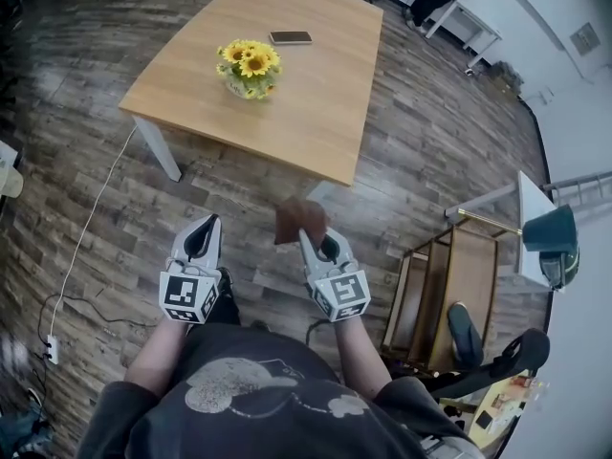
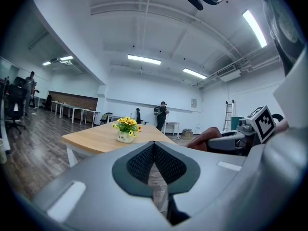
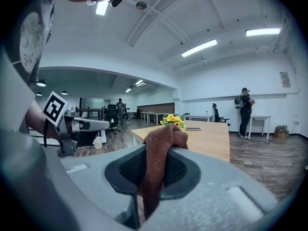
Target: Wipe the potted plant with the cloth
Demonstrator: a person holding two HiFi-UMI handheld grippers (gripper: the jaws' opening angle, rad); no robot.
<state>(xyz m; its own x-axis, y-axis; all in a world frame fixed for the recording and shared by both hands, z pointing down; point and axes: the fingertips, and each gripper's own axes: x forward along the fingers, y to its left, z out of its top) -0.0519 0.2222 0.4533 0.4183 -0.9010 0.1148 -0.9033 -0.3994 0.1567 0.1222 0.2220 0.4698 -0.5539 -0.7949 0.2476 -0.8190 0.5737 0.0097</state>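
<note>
A potted plant point(image 1: 250, 68) with yellow flowers in a pale pot stands on a wooden table point(image 1: 325, 113) ahead of me; it also shows in the left gripper view point(image 2: 126, 129) and behind the cloth in the right gripper view point(image 3: 173, 121). My right gripper point(image 1: 308, 233) is shut on a brown cloth point(image 1: 298, 220), which bunches above its jaws point(image 3: 162, 143). My left gripper point(image 1: 201, 232) is shut with nothing between its jaws point(image 2: 154, 150). Both grippers hang over the floor, short of the table's near edge.
A dark phone point(image 1: 291, 37) lies on the table behind the plant. A wooden shelf trolley point(image 1: 449, 290) and a white desk point(image 1: 531, 223) stand at my right. A white cable point(image 1: 86, 228) runs across the floor at the left. A person point(image 2: 162, 115) stands far off.
</note>
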